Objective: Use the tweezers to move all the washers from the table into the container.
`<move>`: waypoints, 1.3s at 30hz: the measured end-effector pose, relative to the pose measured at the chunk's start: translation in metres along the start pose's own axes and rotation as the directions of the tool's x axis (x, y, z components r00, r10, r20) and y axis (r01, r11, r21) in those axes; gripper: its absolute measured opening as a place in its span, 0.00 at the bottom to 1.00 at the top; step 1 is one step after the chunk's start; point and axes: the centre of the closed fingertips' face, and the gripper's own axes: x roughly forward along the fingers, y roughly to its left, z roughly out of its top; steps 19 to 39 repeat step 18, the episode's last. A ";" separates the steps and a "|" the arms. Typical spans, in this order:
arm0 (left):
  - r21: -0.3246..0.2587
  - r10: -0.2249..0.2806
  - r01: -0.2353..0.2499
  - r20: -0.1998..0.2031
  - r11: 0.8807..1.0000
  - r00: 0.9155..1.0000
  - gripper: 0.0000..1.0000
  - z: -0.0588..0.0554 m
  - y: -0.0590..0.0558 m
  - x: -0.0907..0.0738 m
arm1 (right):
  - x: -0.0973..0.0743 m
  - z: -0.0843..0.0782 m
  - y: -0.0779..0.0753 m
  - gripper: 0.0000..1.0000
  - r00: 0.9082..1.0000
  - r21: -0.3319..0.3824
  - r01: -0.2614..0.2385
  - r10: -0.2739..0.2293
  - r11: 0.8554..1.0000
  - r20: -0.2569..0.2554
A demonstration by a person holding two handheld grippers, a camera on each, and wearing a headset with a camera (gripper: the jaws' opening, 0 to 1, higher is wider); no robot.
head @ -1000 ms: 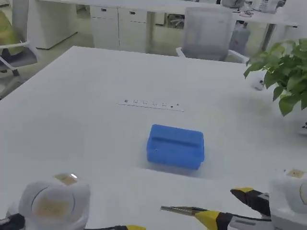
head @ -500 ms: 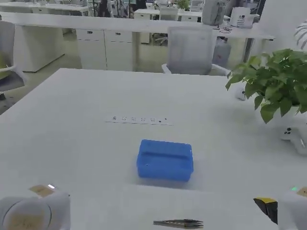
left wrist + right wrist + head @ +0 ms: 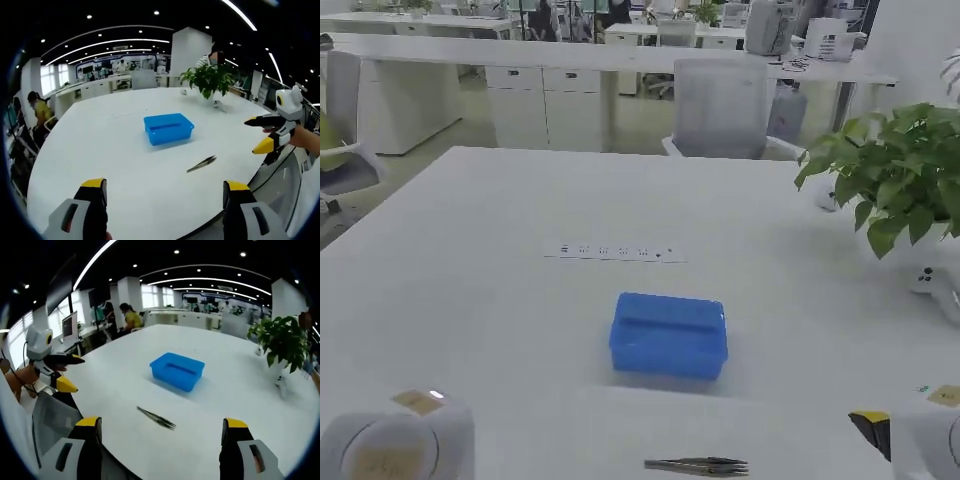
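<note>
The left gripper (image 3: 164, 186) is held low at the near edge of the table (image 3: 125, 165). Its jaws point forward across the tabletop, are spread wide and grip nothing. The right gripper (image 3: 161, 424) is held the same way at the near edge on the right, jaws also spread wide and empty. The tweezers (image 3: 697, 465) lie flat on the table between the two grippers, touched by neither. The container (image 3: 668, 335), a blue open tray, sits beyond the tweezers, apart from them. A socket strip (image 3: 615, 252) lies farther back. A plant (image 3: 900, 180) stands at the far right.
</note>
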 end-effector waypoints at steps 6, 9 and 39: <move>0.005 -0.001 0.001 0.002 1.000 1.000 0.96 0.002 -0.001 -0.001 | 0.001 -0.004 -0.001 0.99 1.000 -0.009 -0.002 0.002 1.000 -0.017; 0.009 0.001 -0.002 0.004 1.000 1.000 0.96 0.003 -0.001 -0.002 | -0.002 0.002 -0.002 0.99 1.000 -0.006 -0.003 0.003 1.000 0.000; 0.015 0.005 -0.005 0.009 1.000 1.000 0.94 0.004 0.000 -0.004 | -0.003 0.002 -0.004 0.99 1.000 -0.005 0.007 -0.007 1.000 0.007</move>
